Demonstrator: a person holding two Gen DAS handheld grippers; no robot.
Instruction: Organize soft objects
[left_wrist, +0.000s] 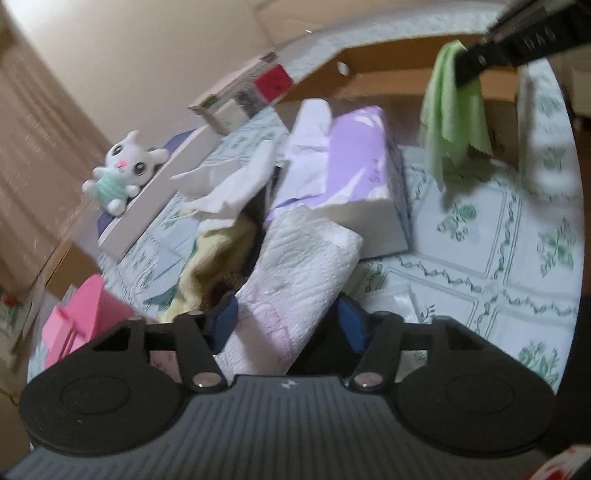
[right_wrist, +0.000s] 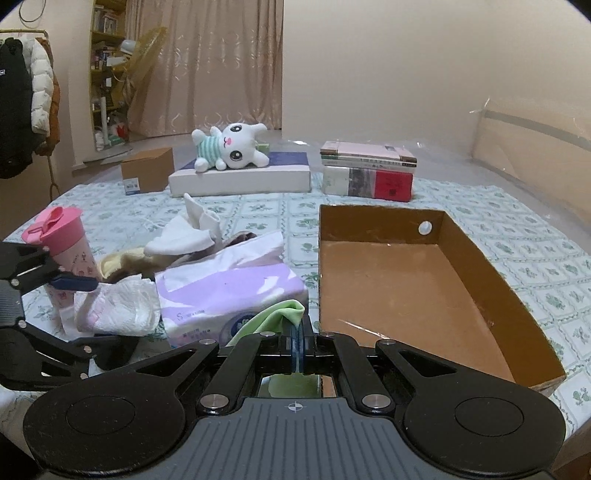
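Beside tissue pack (right_wrist: 225, 295) | right claw (right_wrist: 297, 341) clenches green cloth (right_wrist: 275, 314) | left claw (left_wrist: 288, 325) – perhaps pinching paper towel (left_wrist: 295, 273)

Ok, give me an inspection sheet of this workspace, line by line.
Surface: floral tablecloth, mostly covered on the left.
Job's things: green cloth; white paper towel; purple tissue pack; plush bunny on a flat white box; cardboard tray empty.
Clutter: pink cup, stacked books, small carton.
Grippers: right claw shut on green cloth; left claw around paper towel, pads apparently not yet pressing.
Cables: nothing seen.
Surroundings: curtain, shelves, hanging coats.
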